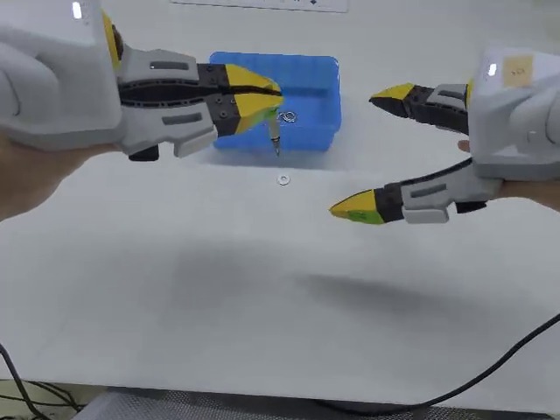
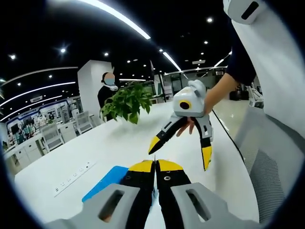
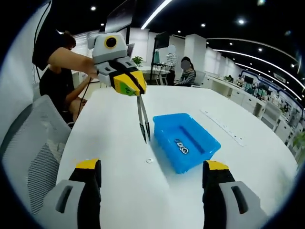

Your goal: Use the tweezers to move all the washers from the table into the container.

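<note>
While left gripper (image 1: 276, 94) clamps tweezers (image 1: 275, 140), right gripper (image 1: 352, 154) gapes wide, washer (image 1: 283, 179) beside blue container (image 1: 308, 140), black cable (image 1: 490, 372) nearby.

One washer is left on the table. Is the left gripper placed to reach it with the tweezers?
Likely yes: the left gripper's tweezers hang close by the washer, nothing between.

Left gripper (image 1: 269, 96) grips tweezers (image 1: 275, 136) beside blue container (image 1: 317, 75).
</note>
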Demonstrator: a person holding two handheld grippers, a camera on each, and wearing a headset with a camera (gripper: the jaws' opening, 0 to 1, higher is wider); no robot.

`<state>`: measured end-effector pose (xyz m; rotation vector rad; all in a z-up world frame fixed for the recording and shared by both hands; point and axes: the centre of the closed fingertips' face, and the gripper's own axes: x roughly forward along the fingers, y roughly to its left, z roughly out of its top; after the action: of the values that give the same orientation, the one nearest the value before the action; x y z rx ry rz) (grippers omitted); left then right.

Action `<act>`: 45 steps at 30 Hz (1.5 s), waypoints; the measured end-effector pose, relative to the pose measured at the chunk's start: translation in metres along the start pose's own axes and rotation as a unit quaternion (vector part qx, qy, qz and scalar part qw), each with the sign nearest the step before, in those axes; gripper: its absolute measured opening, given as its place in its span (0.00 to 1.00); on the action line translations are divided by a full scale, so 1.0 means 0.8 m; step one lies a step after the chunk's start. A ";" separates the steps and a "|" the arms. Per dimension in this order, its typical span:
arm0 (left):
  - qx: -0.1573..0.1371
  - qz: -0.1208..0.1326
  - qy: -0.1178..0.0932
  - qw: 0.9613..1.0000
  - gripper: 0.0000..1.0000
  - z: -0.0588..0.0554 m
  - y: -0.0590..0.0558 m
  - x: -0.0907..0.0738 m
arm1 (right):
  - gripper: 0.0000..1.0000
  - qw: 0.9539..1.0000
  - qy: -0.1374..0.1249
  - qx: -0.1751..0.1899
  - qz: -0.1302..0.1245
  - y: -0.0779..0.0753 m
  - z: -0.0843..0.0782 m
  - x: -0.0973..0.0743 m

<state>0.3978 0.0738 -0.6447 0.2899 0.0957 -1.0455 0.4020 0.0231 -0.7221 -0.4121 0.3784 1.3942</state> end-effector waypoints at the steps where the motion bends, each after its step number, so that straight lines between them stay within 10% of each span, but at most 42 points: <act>1: -0.002 -0.002 0.001 1.000 0.05 -0.004 -0.001 0.002 | 0.95 1.000 -0.002 0.002 0.005 0.004 -0.001 0.000; 45: -0.037 -0.032 0.027 0.998 0.05 -0.051 -0.015 0.032 | 1.00 0.997 -0.003 0.070 0.036 0.040 -0.028 0.001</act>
<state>0.4026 0.0578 -0.6915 0.2486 0.1939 -1.0959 0.3699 0.0167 -0.7436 -0.2825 0.4860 1.4281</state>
